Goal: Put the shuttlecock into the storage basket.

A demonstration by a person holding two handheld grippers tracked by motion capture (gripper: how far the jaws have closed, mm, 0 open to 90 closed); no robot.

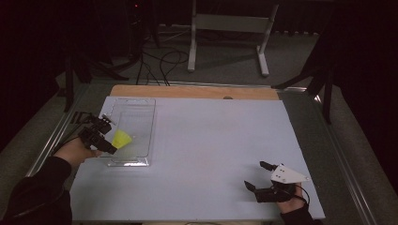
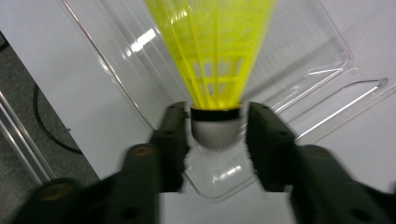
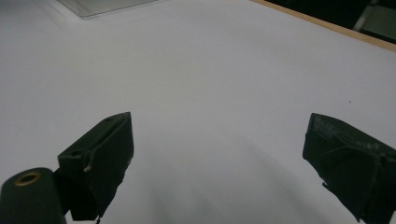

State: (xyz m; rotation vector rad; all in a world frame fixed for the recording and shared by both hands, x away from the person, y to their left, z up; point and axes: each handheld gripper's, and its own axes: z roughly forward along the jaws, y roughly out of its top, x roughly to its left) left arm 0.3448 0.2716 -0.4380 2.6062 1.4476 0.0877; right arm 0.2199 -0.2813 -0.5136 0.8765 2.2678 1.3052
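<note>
I have the left hand-held gripper (image 2: 215,128) closed on the white cork of the yellow shuttlecock (image 2: 215,60), holding it just over the near end of the clear plastic tray (image 1: 141,105) at the bench's left side. My right hand-held gripper (image 1: 262,176) waits wide open and empty near the bench's front right. I judge this the placing step: next I lower the shuttlecock into the tray and let go gently.

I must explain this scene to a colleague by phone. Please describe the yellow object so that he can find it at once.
Start at the white table and go to the clear plastic tray near its left edge. Over the tray's near end, the left tongs grip a shuttlecock by its white cap. It is the only bright yellow thing there, a cone of open mesh.
</note>
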